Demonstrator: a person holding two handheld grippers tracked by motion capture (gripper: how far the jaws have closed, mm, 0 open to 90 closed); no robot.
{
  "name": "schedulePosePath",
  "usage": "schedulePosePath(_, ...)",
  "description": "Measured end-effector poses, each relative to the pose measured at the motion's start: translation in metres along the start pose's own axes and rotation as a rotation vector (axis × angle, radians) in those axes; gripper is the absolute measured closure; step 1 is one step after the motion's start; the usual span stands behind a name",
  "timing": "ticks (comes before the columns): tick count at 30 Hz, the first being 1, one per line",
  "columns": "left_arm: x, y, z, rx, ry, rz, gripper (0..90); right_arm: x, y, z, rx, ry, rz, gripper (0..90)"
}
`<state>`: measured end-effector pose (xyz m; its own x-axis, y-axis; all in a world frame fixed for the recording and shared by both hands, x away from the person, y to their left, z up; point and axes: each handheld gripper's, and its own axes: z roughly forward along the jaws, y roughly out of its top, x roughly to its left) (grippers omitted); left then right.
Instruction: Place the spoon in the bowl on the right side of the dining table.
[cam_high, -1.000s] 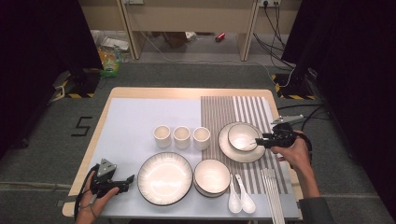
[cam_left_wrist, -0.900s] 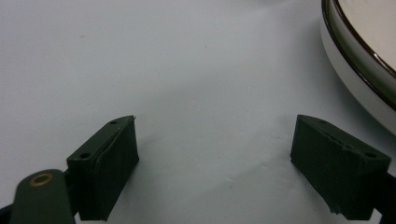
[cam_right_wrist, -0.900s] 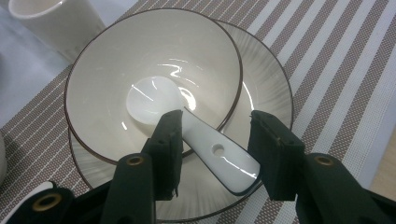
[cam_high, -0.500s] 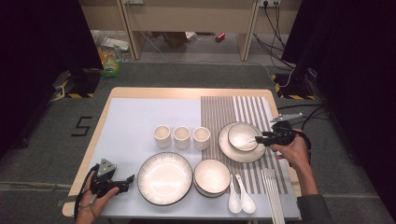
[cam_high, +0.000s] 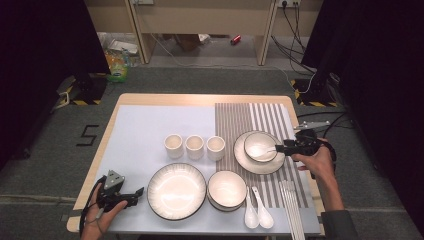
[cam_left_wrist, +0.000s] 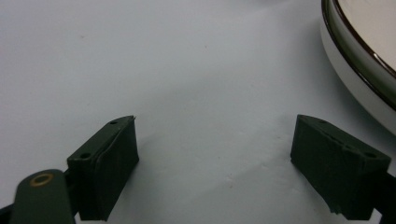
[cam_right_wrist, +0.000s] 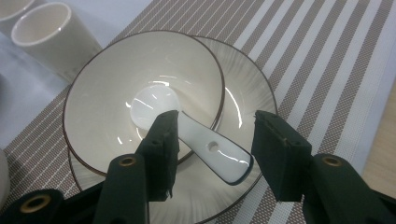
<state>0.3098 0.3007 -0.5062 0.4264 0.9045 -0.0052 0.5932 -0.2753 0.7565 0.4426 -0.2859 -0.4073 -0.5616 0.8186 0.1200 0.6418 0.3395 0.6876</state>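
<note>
A white spoon (cam_right_wrist: 154, 105) lies in a small brown-rimmed bowl (cam_right_wrist: 102, 93), its handle sticking out over the rim. The bowl stands on a ribbed plate (cam_right_wrist: 247, 84) on the striped mat. My right gripper (cam_right_wrist: 215, 123) (cam_high: 279, 148) straddles the spoon handle. Its jaws have just been opening, and the right pad stands apart from the handle. At the front left, my left gripper (cam_high: 136, 195) (cam_left_wrist: 215, 140) rests open on the pale mat with nothing between its jaws. It sits just left of a large plate (cam_high: 176, 190) whose rim (cam_left_wrist: 359, 70) is close by.
Three cream cups (cam_high: 195, 146) stand in a row mid-table. A stack of bowls (cam_high: 227, 188), two white spoons (cam_high: 256, 212) and chopsticks (cam_high: 291, 207) lie along the front. The striped mat (cam_high: 250, 117) covers the right half.
Both hands have kept their places. The right gripper's jaws look slightly wider around the spoon handle; nothing else has shifted.
</note>
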Motion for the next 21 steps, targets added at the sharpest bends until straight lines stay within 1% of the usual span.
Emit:
schedulePosePath(2,0.000,0.000,0.000,0.002,-0.001,-0.001,13.7,0.000,0.000,-0.004,-0.008,-0.002,0.010,50.5)
schedulePosePath(4,0.000,0.000,0.000,0.000,-0.001,-0.001,13.7,-0.001,0.000,-0.007,-0.021,-0.003,0.011,50.2)
schedulePosePath(9,0.000,0.000,0.000,0.001,0.000,-0.001,13.7,-0.004,-0.002,-0.017,-0.048,-0.017,0.027,49.2)
schedulePosePath(11,0.000,0.000,0.000,0.001,0.000,0.000,13.7,-0.005,-0.004,-0.021,-0.054,-0.020,0.042,48.8)
schedulePosePath(14,0.000,0.000,0.000,0.001,0.001,0.001,13.8,-0.007,-0.010,-0.027,-0.073,-0.032,0.066,48.5)
schedulePosePath(18,0.000,0.000,0.000,0.001,0.000,-0.003,13.7,-0.006,-0.017,-0.034,-0.080,-0.034,0.075,48.2)
schedulePosePath(21,0.000,0.000,0.000,-0.001,-0.001,-0.004,13.7,-0.005,-0.024,-0.038,-0.090,-0.045,0.083,47.9)
